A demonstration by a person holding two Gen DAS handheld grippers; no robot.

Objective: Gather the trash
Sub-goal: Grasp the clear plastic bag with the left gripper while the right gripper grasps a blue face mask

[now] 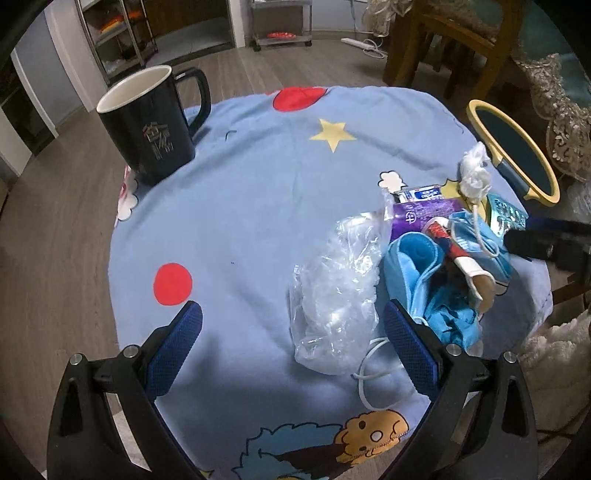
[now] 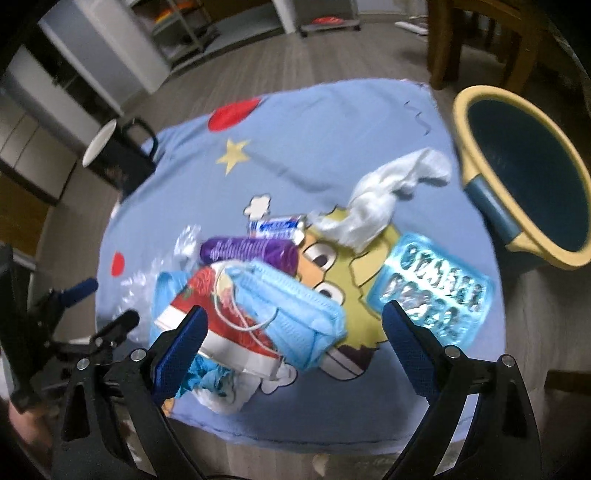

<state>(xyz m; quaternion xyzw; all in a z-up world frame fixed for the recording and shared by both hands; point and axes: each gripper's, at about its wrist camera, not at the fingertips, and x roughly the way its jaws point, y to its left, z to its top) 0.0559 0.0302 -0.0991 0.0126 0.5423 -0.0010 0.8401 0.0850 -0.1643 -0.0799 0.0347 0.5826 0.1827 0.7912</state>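
A pile of trash lies on the blue cartoon cloth: a crumpled clear plastic bag, a blue face mask, a red and white wrapper, a purple packet, a white tissue and a blister pack. A yellow-rimmed bin stands past the table's right edge. My left gripper is open, with the plastic bag between its fingers. My right gripper is open above the mask and wrapper. The left gripper also shows at the left of the right wrist view.
A black mug stands at the table's far left corner. A wooden chair is behind the table, beyond the bin. Shelving and a wheeled cart stand on the wood floor further back.
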